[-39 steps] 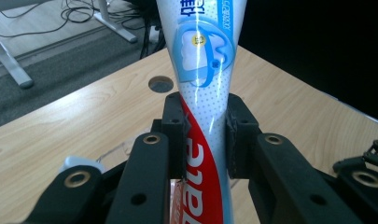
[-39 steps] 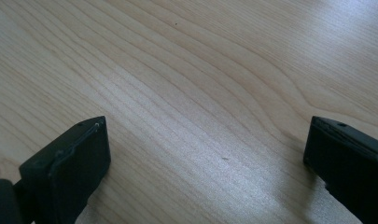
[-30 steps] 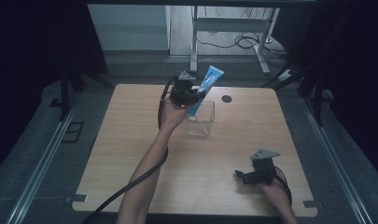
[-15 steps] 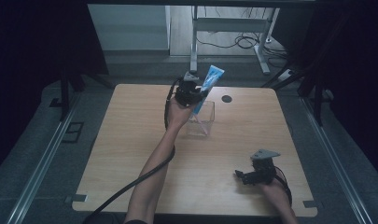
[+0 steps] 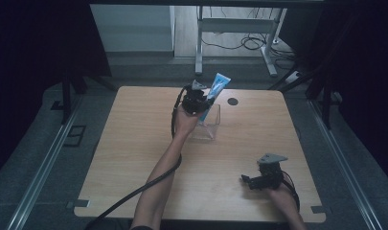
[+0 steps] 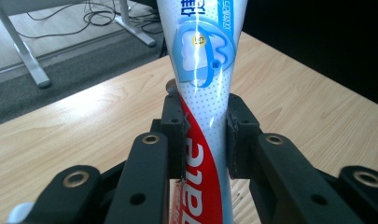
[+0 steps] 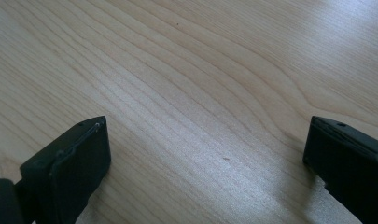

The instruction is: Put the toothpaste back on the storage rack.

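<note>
While the left gripper (image 5: 201,98) is clamping a blue-white-red plastic toothpaste tube (image 5: 214,91) above the clear square plastic box (image 5: 211,122) nr the table's far edge, w/ the right gripper (image 5: 251,181) idling wide open & empty by the near-right corner, lowering it straight in is looking next.

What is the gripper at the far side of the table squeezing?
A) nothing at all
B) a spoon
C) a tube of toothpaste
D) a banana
C: the left gripper has its jaws pressed on both sides of a blue, white and red toothpaste tube, held up by the clear box on the table.
</note>
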Demonstrator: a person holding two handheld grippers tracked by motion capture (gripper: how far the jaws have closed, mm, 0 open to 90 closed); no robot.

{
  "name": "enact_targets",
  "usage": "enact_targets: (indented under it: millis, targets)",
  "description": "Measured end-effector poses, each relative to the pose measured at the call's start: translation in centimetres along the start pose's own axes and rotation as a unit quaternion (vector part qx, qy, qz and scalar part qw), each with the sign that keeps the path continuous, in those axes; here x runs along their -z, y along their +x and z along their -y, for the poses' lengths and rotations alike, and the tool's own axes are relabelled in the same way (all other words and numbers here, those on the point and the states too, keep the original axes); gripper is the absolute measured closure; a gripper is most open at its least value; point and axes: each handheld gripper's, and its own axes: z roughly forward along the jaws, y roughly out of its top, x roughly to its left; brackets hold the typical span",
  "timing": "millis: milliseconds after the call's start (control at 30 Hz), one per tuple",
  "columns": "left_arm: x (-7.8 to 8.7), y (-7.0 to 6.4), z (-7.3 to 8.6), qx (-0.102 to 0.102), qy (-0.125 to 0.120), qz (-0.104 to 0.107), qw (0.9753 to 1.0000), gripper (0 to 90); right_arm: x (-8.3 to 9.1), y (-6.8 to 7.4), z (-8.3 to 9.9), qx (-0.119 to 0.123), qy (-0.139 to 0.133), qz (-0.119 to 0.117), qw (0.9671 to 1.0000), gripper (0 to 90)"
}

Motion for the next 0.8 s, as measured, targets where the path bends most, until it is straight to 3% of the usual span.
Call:
enact_targets:
  millis: [800]
  targets:
    - [-1.5, -1.3, 1.8, -0.046, 0.047, -0.018, 0.9977, 70.3, 0.0, 0.0, 0.0, 0.000, 0.001, -0.001, 1.0000, 0.2]
